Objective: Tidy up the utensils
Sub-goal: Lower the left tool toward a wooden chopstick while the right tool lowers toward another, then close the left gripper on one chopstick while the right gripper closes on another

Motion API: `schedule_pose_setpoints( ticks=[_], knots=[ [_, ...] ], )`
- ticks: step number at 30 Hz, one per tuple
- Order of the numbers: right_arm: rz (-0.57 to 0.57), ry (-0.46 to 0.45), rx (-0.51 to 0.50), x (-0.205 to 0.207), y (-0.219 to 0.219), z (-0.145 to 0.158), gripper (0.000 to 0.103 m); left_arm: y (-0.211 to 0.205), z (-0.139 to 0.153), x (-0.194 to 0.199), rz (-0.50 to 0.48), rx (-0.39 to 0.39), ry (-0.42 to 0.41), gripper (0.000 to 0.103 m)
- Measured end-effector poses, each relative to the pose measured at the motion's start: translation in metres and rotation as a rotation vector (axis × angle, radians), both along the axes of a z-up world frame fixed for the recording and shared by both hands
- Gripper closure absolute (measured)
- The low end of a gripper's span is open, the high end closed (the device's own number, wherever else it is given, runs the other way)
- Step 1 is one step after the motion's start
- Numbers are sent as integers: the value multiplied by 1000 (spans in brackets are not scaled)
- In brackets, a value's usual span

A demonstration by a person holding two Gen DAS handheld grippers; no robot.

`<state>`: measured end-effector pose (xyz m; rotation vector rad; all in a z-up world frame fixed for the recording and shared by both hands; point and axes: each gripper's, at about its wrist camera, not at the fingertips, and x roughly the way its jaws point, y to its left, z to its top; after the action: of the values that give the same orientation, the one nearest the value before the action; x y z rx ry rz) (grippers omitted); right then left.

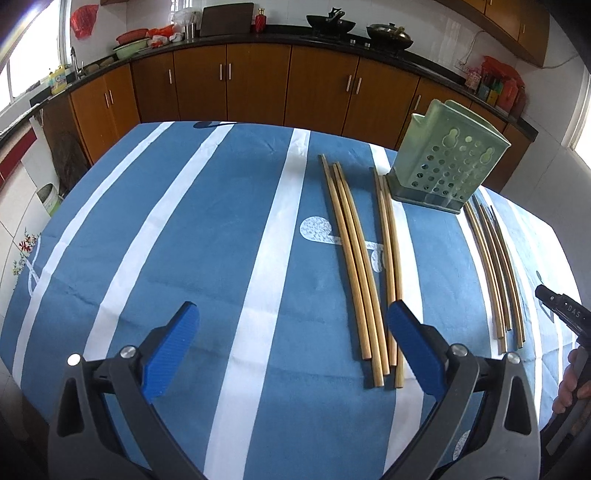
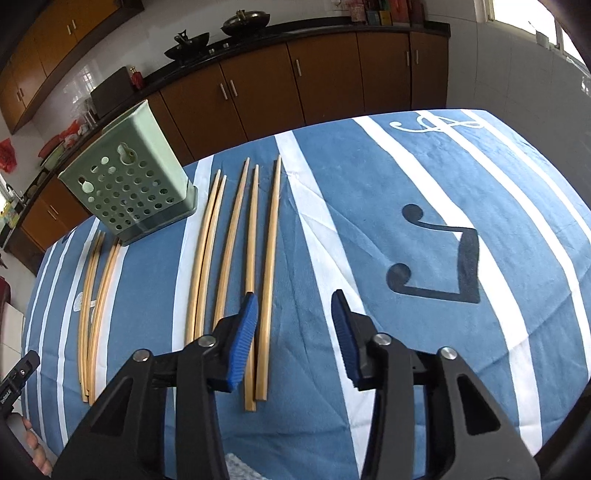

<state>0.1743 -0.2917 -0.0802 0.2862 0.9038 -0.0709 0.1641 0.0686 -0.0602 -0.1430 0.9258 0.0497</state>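
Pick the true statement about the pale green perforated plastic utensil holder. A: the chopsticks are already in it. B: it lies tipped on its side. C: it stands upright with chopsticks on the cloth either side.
C: the pale green perforated plastic utensil holder stands upright, wooden chopsticks flat on the blue-and-white striped tablecloth either side.

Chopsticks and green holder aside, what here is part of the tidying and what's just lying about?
Part of the job:
chopsticks
green holder
left gripper
right gripper

Just lying about:
woks
red bottle
basins
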Motion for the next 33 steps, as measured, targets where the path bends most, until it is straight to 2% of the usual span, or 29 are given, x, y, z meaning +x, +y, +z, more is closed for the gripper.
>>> schedule_pose_setpoints(
  ticks=[1,3,6,7,9,11,15,18,23,28,33],
  knots=[
    [10,9,-8,6,3,-1,69,0,-2,4,2,-2,6,4],
    [25,22,-25,14,7,-6,71,2,-7,10,2,-5,24,12],
    [35,69,-31,24,9,-19,82,1,-15,18,-8,-19,56,28],
    [37,75,-21,24,8,-22,88,0,-18,20,-12,-20,64,29],
    [29,60,-63,21,6,-23,95,-4,-23,22,-31,-15,68,38],
    [10,53,-60,19,-1,-23,95,-9,-26,25,-51,-18,72,42],
    [-15,45,-56,16,-11,-23,95,-19,-30,33,-110,-81,88,62],
    [-3,40,-91,15,-6,-22,95,-26,-34,40,-132,-95,105,73],
    [5,30,-113,16,-3,-23,95,-33,-36,47,-149,-85,114,80],
    [9,27,-114,15,-3,-22,95,-24,-39,58,-102,-72,133,95],
    [10,22,-129,18,-2,-22,95,-22,-38,66,-98,-32,131,95]
  ],
)
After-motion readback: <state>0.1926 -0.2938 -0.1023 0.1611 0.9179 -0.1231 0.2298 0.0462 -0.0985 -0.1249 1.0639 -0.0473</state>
